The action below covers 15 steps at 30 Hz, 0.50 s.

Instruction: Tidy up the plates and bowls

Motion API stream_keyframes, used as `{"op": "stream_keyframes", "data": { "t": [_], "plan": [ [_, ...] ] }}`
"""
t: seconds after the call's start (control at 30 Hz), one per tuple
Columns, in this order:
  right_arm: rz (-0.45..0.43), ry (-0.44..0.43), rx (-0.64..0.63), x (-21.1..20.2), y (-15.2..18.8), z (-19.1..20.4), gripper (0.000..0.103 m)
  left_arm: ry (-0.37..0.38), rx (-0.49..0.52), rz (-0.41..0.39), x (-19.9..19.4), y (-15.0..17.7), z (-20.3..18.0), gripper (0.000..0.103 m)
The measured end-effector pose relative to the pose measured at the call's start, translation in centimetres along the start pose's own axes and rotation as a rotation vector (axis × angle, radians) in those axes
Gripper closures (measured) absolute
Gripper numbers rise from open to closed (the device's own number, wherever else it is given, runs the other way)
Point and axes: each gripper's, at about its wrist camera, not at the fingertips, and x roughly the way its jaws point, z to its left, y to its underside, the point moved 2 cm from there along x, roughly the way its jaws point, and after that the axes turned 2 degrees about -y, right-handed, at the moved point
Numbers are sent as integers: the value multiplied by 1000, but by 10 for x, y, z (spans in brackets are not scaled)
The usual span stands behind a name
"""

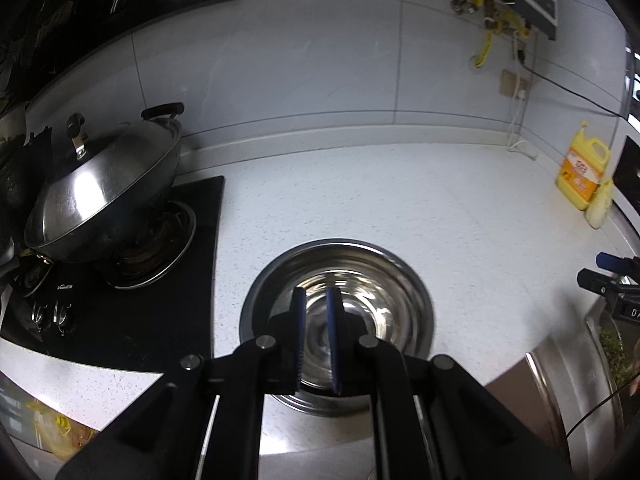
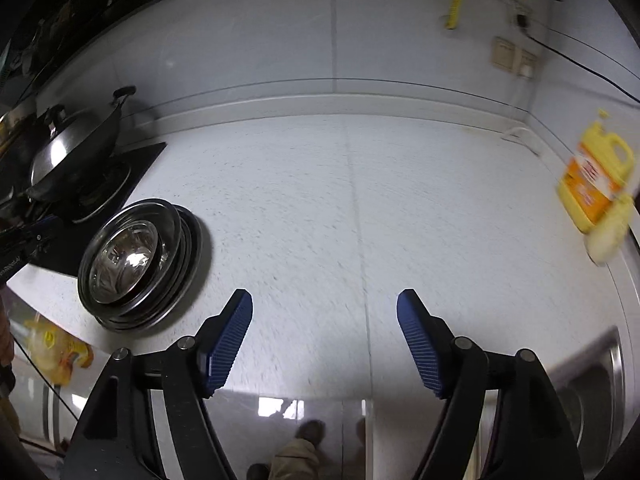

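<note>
A stack of shiny steel bowls and plates [image 1: 372, 280] sits on the white speckled counter [image 1: 400, 192] just right of the stove. My left gripper [image 1: 317, 294] hovers over the stack's near side. Its blue pads are almost together with nothing between them, and it is shut. In the right wrist view the same stack [image 2: 128, 256] lies at the left, with one bowl nested on top. My right gripper [image 2: 324, 300] is over bare counter to the right of the stack. Its jaws stand wide open and empty. It also shows at the right edge of the left wrist view.
A lidded wok [image 1: 104, 196] stands on the black gas stove [image 1: 132, 320] at the left. A yellow detergent jug [image 1: 582, 172] stands by the wall at the right. A steel sink [image 1: 568, 392] lies at the near right. The counter's front edge runs just below both grippers.
</note>
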Motion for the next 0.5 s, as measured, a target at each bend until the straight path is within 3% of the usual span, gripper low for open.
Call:
{"op": "stream_keyframes", "data": {
  "t": [0.23, 0.5],
  "plan": [
    [-33, 48, 55, -31, 17, -13, 28, 11, 16, -40, -23, -1, -22, 93],
    [-79, 30, 105, -49, 25, -41, 28, -11, 36, -71, -36, -2, -52, 93]
  ]
}}
